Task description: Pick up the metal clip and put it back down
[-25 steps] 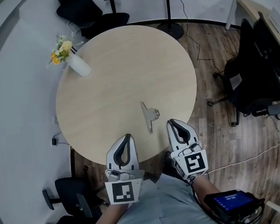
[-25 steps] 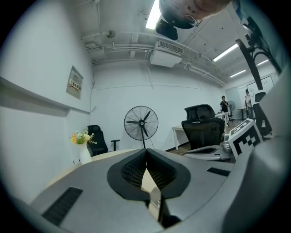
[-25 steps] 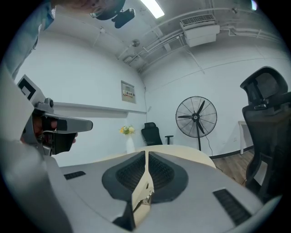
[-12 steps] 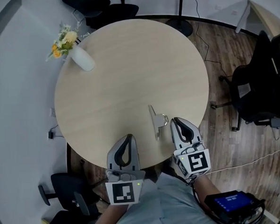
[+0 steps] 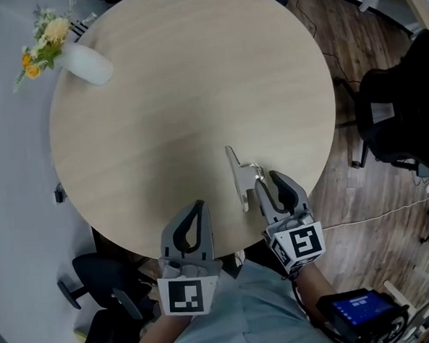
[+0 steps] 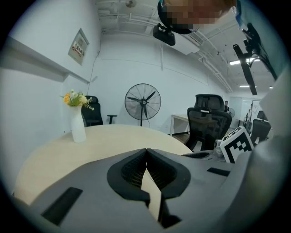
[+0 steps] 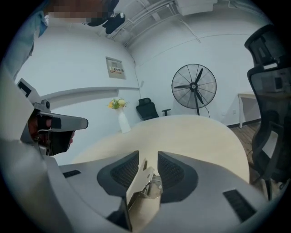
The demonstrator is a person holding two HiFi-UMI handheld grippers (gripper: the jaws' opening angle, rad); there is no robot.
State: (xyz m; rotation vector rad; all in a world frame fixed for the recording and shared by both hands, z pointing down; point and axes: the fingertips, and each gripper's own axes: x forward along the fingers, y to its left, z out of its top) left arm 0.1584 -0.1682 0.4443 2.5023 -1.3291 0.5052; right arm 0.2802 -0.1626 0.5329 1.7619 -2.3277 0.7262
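As the ribbed pads of the right gripper stand part-open, the metal clip sits in the gap betw. them, plate edge-up, shiny handle part low toward the jaw throat. Plate leans toward the left-hand pad; contact can't be confirmed. No squeeze evident, so clip not gripped yet.

Head view: right gripper straddles the clip's handle end. Clip rests on the table near the rim at approx. 5 o'clock, long plate running 12-to-6.

Change vs. 1 s ago: tips were then short of the clip, off at its 4 o'clock, clear gap betw. them. At 0.5 s ago, just beside. Now jaws around it. Clip's spot on table looks unchanged (head cam moved too, so framing differs), i.e. approach made w/o nudging it, as far as I can judge.

Meaning for task: reach looks finished; pick-up not begun. Next calls for jaws to close, then lift, then set back down. Risk: thin plate could twist or slip if pinched off-centre.

Left gripper: jaws together at the tips, nothing betw. them. Head view has left gripper at table's 6 o'clock rim, apart from clip.

Further out: vase w/ flowers at approx. 10 o'clock; office chair off at 3 o'clock; standing fan beyond the far side.
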